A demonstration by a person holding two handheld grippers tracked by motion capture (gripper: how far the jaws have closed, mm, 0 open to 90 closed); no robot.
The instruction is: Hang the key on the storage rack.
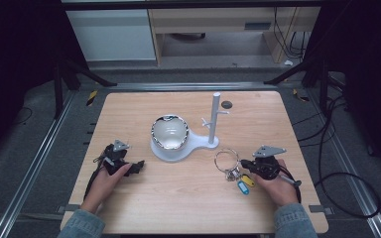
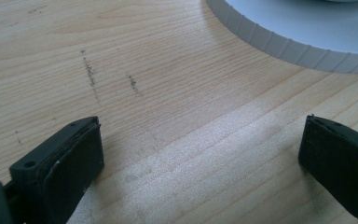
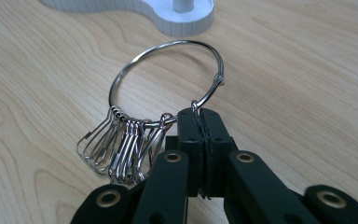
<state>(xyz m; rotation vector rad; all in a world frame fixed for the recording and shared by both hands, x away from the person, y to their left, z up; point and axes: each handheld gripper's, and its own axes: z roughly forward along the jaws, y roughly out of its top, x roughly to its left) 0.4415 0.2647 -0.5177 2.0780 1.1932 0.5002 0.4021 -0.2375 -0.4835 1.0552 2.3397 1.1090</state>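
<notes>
The counter (image 1: 188, 198) is a pale wooden board, and the person's forearms come onto it from the near edge in the high view.

Toward its middle sits a white stand (image 1: 176, 148): a flat base with a round part at the left and a narrower part at the right. A shiny bowl (image 1: 169, 132) rests on the round part, and a thin post (image 1: 214, 116) with short side pegs rises upright from the narrower part. In the left gripper view the ribbed rim of the stand (image 2: 279, 44) lies ahead and to the right of the jaws; in the right gripper view its narrow end (image 3: 182, 21) lies beyond the ring.

The left gripper (image 1: 138, 165) lies low on the counter, left of the stand and near it. Its jaws stand wide open with bare wood between them.

The right gripper (image 1: 244, 163) lies near the right side of the counter, pointing left. Its jaws are closed on the wire of the ring (image 3: 168, 79), pinching it at the near right part of the loop.

The ring (image 1: 226, 159) is a large metal hoop lying in front of the post, just off the stand. A bunch of small metal clips (image 3: 121, 144) hangs from it, left of the jaws. In the high view a yellow tag (image 1: 248, 180) and a blue tag (image 1: 243, 188) lie just beside the right hand.
</notes>
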